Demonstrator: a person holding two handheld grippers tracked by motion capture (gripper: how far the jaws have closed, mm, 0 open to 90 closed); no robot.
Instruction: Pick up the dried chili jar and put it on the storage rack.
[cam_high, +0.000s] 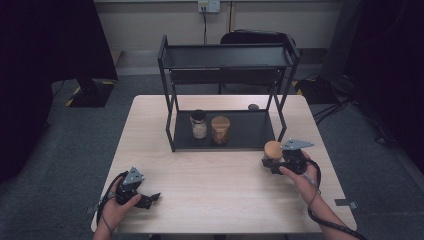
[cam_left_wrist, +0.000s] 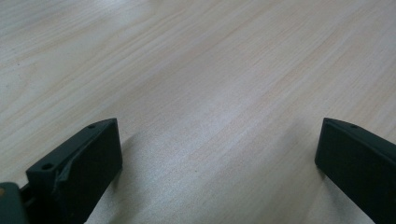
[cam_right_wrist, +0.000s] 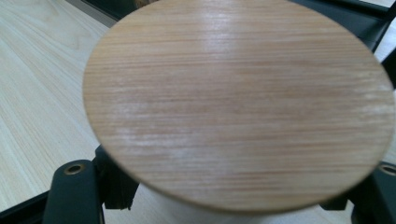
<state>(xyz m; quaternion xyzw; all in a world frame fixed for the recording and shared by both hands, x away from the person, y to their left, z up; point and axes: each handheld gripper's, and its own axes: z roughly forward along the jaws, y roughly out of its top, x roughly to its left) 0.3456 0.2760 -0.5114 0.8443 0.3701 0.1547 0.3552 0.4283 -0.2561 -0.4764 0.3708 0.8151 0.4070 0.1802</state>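
Observation:
A jar with a round wooden lid (cam_high: 273, 148) is just off the front right corner of the black rack (cam_high: 250, 131), and my right gripper (cam_high: 272, 160) is shut on its body below the lid. In the right gripper view the lid (cam_right_wrist: 238, 102) fills most of the picture, with the right gripper (cam_right_wrist: 229, 207) and its jaws on either side beneath it. My left gripper (cam_high: 150, 199) rests low at the table's front left. Its jaws stand wide apart over bare wood, so the left gripper (cam_left_wrist: 217, 154) is open with nothing between them.
On the rack's lower shelf stand a dark-lidded jar (cam_high: 198, 124) and a wooden-lidded jar (cam_high: 220, 130). The upper shelf (cam_high: 225, 55) is bare. A small dark object (cam_high: 253, 106) lies on the table (cam_high: 215, 180) behind the rack. A chair (cam_high: 255, 37) stands beyond.

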